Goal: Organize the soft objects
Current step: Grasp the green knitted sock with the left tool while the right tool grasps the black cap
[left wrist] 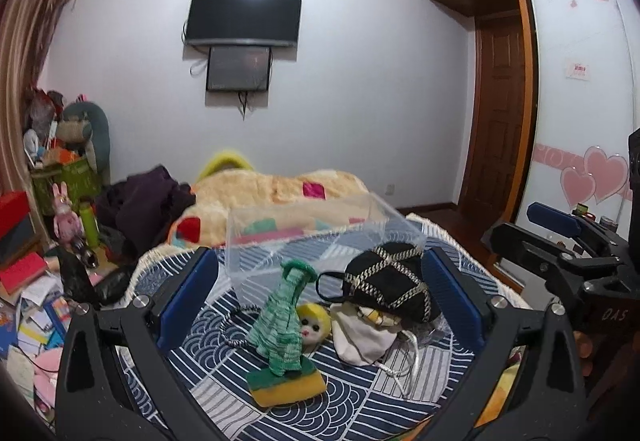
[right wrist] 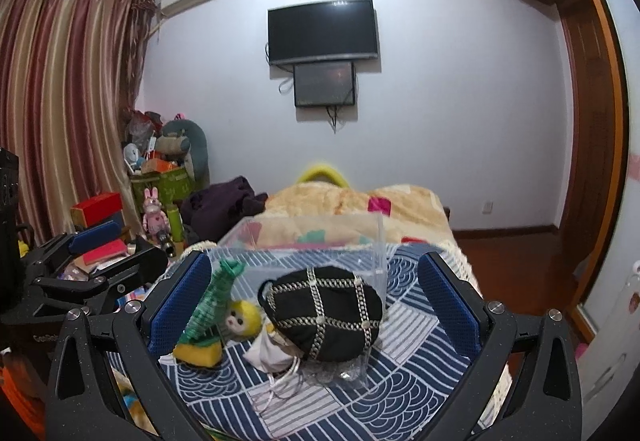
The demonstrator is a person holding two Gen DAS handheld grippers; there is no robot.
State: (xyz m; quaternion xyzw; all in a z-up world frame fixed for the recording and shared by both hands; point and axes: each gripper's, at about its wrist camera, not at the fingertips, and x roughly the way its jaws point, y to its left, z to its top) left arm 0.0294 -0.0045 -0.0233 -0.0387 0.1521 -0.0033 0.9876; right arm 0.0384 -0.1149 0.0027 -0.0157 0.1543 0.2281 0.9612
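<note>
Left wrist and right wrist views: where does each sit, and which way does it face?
Left wrist: on the left claw, facing the clear box and black pouch on the bed; right claw at right edge.
Right wrist: on the right claw, same heading; left claw at left edge.
Shared: box, pouch, green knit, TV.

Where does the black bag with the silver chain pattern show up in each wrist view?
Left wrist view: the black bag lies right of centre, beside the right blue finger.
Right wrist view: the black bag lies near centre, between both fingers.
Shared landmark: the clear plastic box directly behind it.
</note>
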